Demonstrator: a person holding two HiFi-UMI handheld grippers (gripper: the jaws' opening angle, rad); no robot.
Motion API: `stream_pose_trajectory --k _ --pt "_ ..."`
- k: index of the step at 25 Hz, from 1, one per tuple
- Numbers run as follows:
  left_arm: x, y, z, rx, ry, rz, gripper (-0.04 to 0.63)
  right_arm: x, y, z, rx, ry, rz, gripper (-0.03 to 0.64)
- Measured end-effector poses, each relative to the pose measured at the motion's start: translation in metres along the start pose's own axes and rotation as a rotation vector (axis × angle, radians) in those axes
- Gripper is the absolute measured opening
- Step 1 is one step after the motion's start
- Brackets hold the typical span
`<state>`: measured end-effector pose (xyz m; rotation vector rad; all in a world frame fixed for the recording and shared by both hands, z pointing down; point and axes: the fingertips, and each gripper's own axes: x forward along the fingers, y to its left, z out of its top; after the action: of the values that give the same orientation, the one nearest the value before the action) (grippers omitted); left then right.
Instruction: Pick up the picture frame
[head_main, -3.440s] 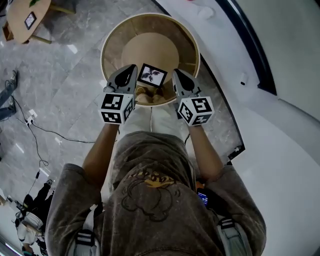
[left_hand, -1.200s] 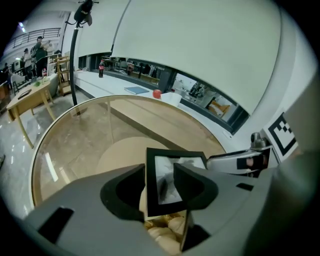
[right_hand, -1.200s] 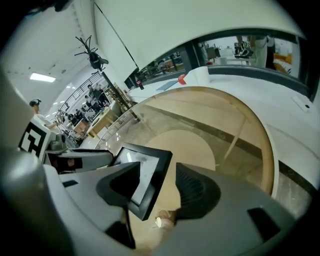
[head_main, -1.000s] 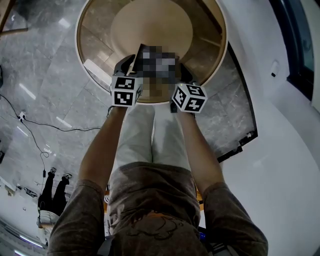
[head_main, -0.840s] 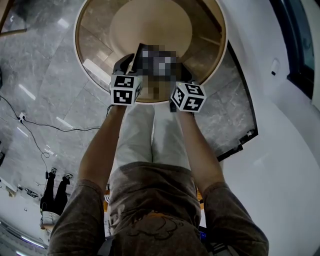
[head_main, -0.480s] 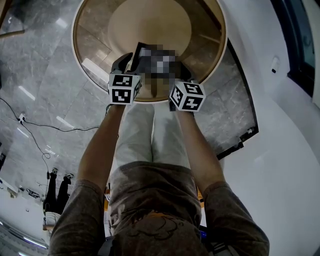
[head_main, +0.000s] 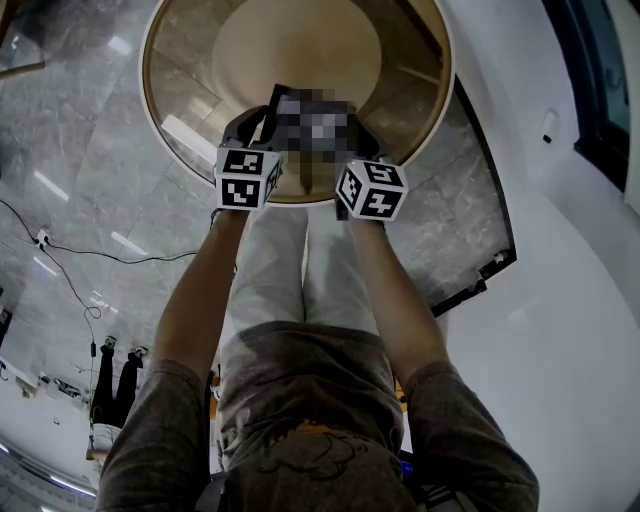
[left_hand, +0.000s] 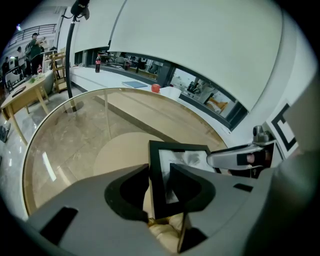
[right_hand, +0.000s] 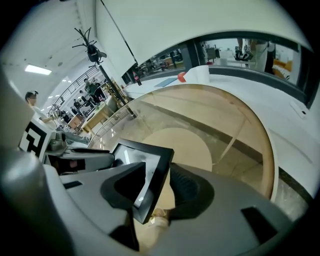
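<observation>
A black picture frame (head_main: 277, 97) stands on the near part of a round glass table (head_main: 180, 110); a mosaic patch hides most of it in the head view. My left gripper (head_main: 260, 118) straddles the frame's left border (left_hand: 175, 146). Its jaws are closing, with the border between them (left_hand: 160, 170). My right gripper (head_main: 362, 142) straddles the right border (right_hand: 145, 147), and its jaws are also closing around it (right_hand: 157, 170). On both sides the pads sit close against the frame, and I see no firm press. Each gripper shows in the other's view (left_hand: 240, 156) (right_hand: 85, 160).
The table has a wooden rim (head_main: 147, 90) and a round pale base under the glass (head_main: 300, 40). A white curved ledge (head_main: 520, 200) runs along the right. A cable (head_main: 100, 250) lies on the marble floor to the left. A wooden desk (left_hand: 20, 97) and people stand far off.
Since the oldest frame both grippers have come in onto the frame's two sides. Over the last second the hands hold their place and the frame stays on the table.
</observation>
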<state>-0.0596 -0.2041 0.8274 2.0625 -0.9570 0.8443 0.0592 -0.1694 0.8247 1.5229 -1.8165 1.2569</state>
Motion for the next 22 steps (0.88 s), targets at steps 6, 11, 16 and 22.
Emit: stream_pose_trajectory --k 6,11,16,22 --pt "0.0015 0.0002 0.0015 0.003 0.004 0.002 0.14 0.0006 -0.0036 0.0001 0.009 0.006 -0.011 0.146" --pt "0.0002 0.0034 0.0026 -0.035 -0.002 0.01 0.116 -0.0004 -0.0041 0.0003 0.03 -0.001 -0.005 0.132" --pt "-0.0001 0.0062 0.0011 -0.059 0.016 0.023 0.086 -0.0009 -0.0056 -0.0005 0.045 0.005 -0.003 0.117" --pt "-0.0007 0.0066 0.0 -0.061 0.039 0.025 0.084 0.0 -0.0057 0.0007 0.06 0.007 -0.023 0.11"
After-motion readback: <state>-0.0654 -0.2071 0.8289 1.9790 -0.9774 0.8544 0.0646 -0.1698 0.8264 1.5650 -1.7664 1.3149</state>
